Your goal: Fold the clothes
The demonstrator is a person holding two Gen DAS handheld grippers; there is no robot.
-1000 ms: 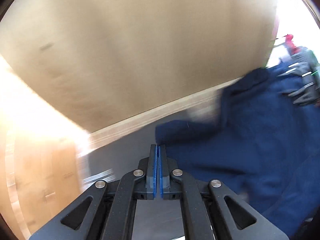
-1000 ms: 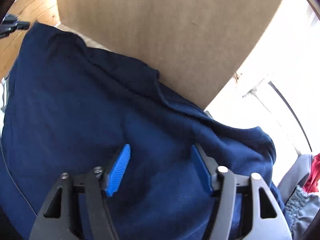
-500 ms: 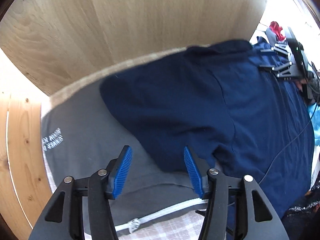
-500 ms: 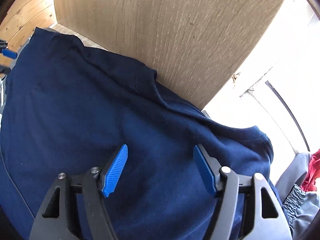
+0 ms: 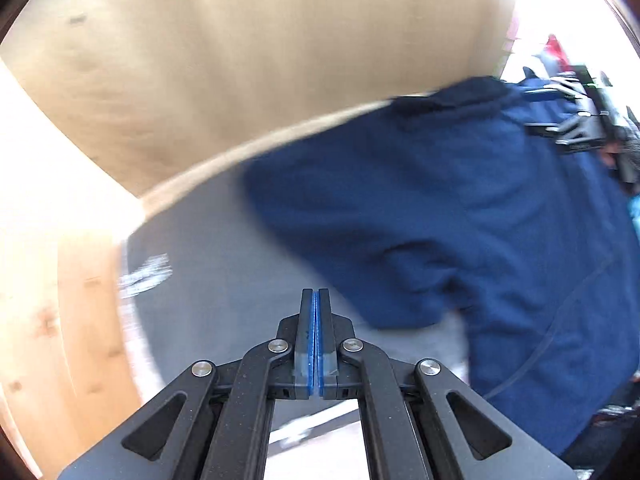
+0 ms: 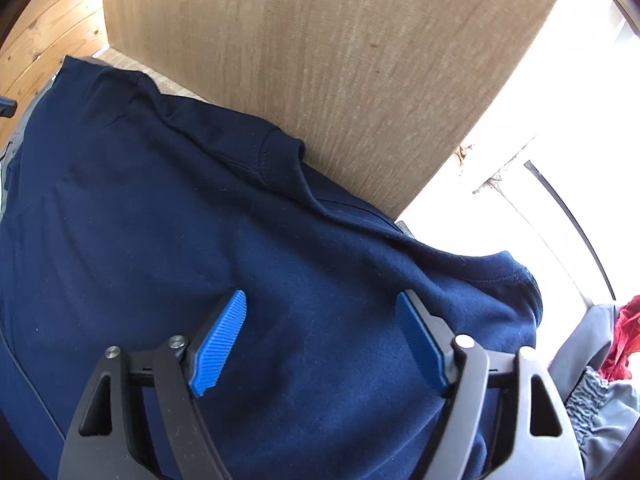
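A navy blue T-shirt lies spread on a grey garment with white print, its sleeve end reaching toward me. In the blurred left wrist view, my left gripper is shut just short of that sleeve, over the grey cloth, and nothing shows between its pads. My right gripper hovers open above the shirt's chest, below the collar. It is also in the left wrist view, with the right gripper at the far right edge of the shirt.
A light wooden board stands along the shirt's far edge. Knotty wood planks lie to the left. A red cloth and a grey gathered garment sit at the right. A thin cable crosses the shirt.
My left gripper was shut a second ago, open half a second ago over the sleeve, and is shut again now while swinging. The right gripper stays open and has crept toward the collar.
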